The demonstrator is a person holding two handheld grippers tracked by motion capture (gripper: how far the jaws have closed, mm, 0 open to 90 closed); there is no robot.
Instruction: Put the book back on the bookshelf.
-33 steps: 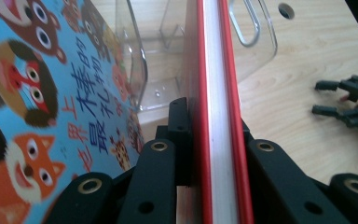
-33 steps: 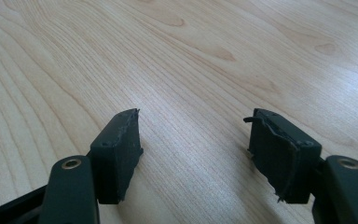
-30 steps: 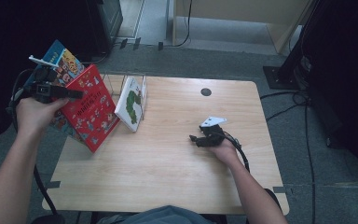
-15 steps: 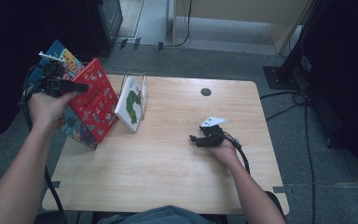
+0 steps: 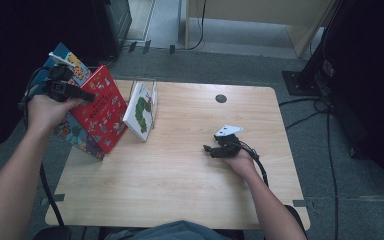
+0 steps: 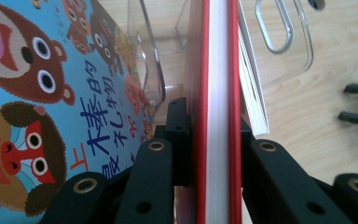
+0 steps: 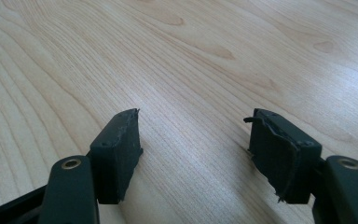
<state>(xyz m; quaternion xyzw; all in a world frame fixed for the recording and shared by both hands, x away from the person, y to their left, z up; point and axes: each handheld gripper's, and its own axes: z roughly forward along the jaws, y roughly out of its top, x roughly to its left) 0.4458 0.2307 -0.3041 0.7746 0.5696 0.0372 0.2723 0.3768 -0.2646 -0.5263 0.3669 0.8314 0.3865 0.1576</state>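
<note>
Holding the red book [image 6: 219,112] by its edge, the left gripper [image 5: 82,94] pinches it between both pads at the far left corner of the worktop [image 5: 180,190], just left of the clear acrylic rack [image 6: 279,42]; its jaws have just been opening a little, with the book between them and both pads on its covers. Risk, as judged: if the grip loosens further, the book could slip or pivot at the pads and knock the white caterpillar book [image 5: 141,111] leaning in the rack. A second risk is the blue animal book [image 6: 51,93] lying against the red one, which may drag along or fall off the worktop edge. The rack looks light and could shift if the red book catches a divider. The right gripper [image 7: 196,154] rests spread and empty on bare wood, near right of centre. The left gripper view gives the pad contact and the clear dividers; the high view gives the book's tilt and its overhang past the worktop edge.
</note>
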